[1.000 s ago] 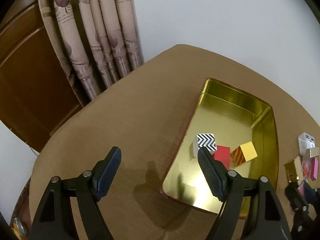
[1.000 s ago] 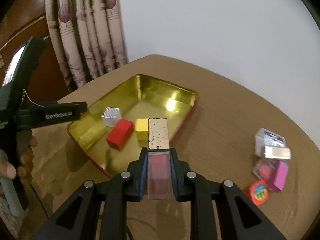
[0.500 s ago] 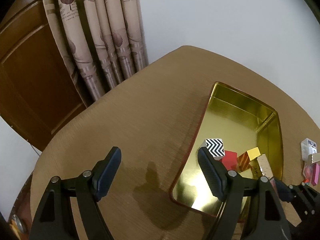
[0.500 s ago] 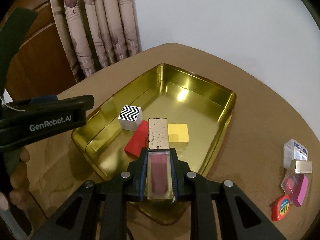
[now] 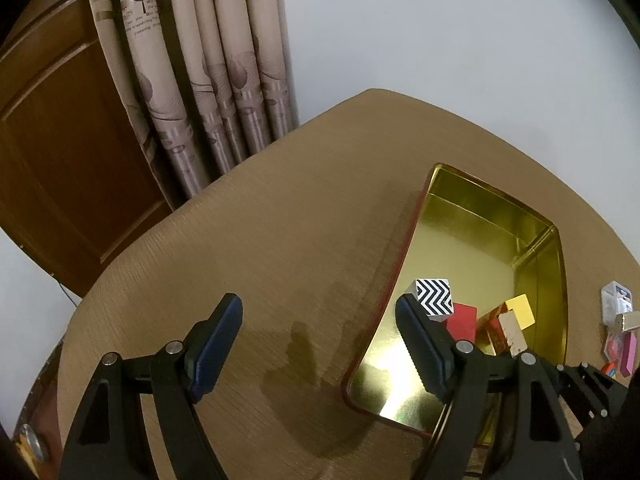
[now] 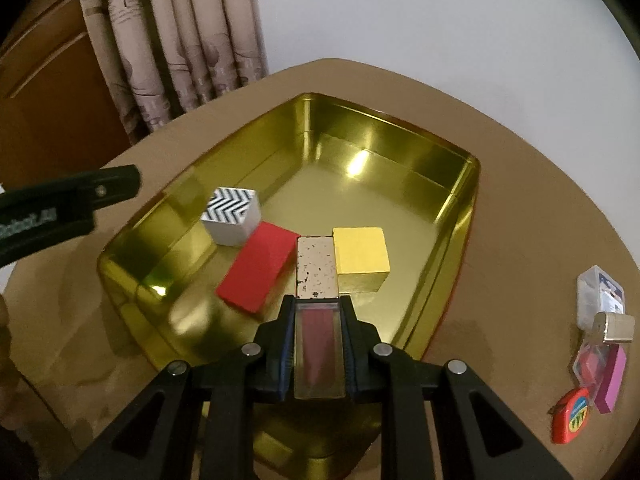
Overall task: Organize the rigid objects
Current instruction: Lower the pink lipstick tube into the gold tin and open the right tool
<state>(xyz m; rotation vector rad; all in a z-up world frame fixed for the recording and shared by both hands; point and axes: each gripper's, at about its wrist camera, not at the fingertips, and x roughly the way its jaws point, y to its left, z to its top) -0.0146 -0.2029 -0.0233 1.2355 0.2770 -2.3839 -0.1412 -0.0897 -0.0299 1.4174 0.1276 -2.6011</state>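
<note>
My right gripper (image 6: 318, 344) is shut on a clear lip-gloss tube with a gold cap (image 6: 317, 268) and holds it over the gold tin tray (image 6: 460, 208). In the tray lie a black-and-white zigzag block (image 6: 232, 214), a red block (image 6: 258, 266) and a yellow block (image 6: 362, 250). My left gripper (image 5: 318, 340) is open and empty over the bare table, left of the tray (image 5: 492, 216). The left wrist view also shows the zigzag block (image 5: 436, 297), the red block (image 5: 462, 322), the yellow block (image 5: 520, 310) and the tube's cap (image 5: 512, 330).
On the round wooden table (image 6: 540, 208), right of the tray, lie a clear white box (image 6: 600, 294), a gold-capped item (image 6: 614, 326), a pink block (image 6: 612, 380) and a red tape measure (image 6: 572, 416). Curtains (image 5: 208, 80) and a wooden door (image 5: 60, 160) stand behind the table.
My right gripper has moved forward and down with the tube, from the tray's near edge to over the blocks. My left gripper has shifted left, away from the tray.
</note>
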